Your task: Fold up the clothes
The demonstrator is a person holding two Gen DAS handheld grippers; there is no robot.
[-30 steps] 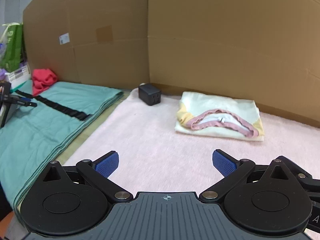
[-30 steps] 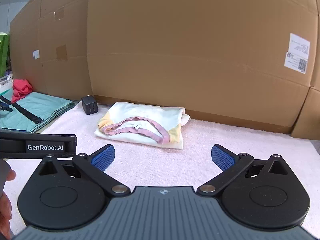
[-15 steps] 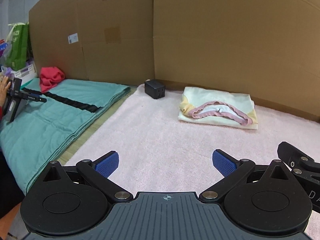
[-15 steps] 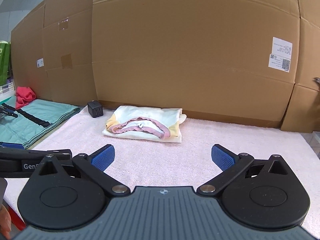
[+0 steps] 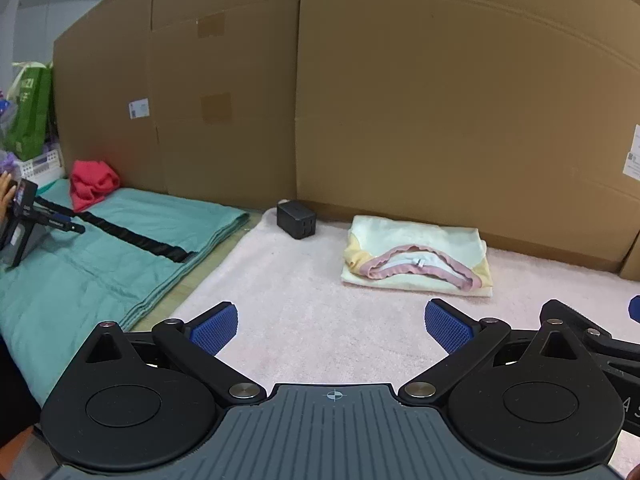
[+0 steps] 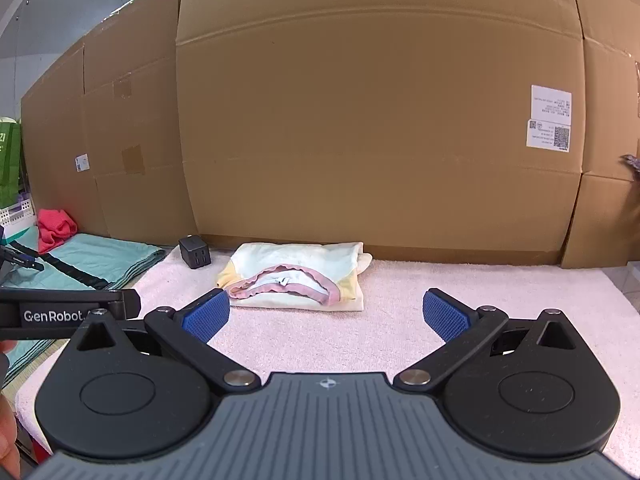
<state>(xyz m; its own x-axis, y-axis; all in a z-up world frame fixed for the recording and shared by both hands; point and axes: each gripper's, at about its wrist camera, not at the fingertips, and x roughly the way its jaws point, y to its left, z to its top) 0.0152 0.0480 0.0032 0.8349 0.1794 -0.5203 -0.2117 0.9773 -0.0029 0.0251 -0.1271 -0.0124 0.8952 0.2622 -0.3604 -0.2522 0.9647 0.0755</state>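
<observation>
A folded pale yellow garment (image 5: 416, 258) with a pink ruffled neckline lies on the pink towel (image 5: 304, 320) near the cardboard wall; the right wrist view shows the same garment (image 6: 296, 276) left of centre. My left gripper (image 5: 331, 326) is open and empty, well short of the garment. My right gripper (image 6: 326, 316) is also open with nothing between its blue pads, hovering over the towel (image 6: 400, 320) in front of the garment. Part of the left gripper's body (image 6: 60, 312) shows at the left edge of the right wrist view.
A black power adapter (image 5: 296, 220) stands just left of the garment. A teal blanket (image 5: 100, 256) with a black strap (image 5: 136, 238) and a red cloth (image 5: 92, 184) lies to the left. Tall cardboard panels (image 6: 360, 140) wall off the back. A hand holds a device (image 5: 16, 220) at far left.
Both grippers have pulled back and risen, so the garment looks smaller and farther away. Both stay open and empty; the garment has not moved.
</observation>
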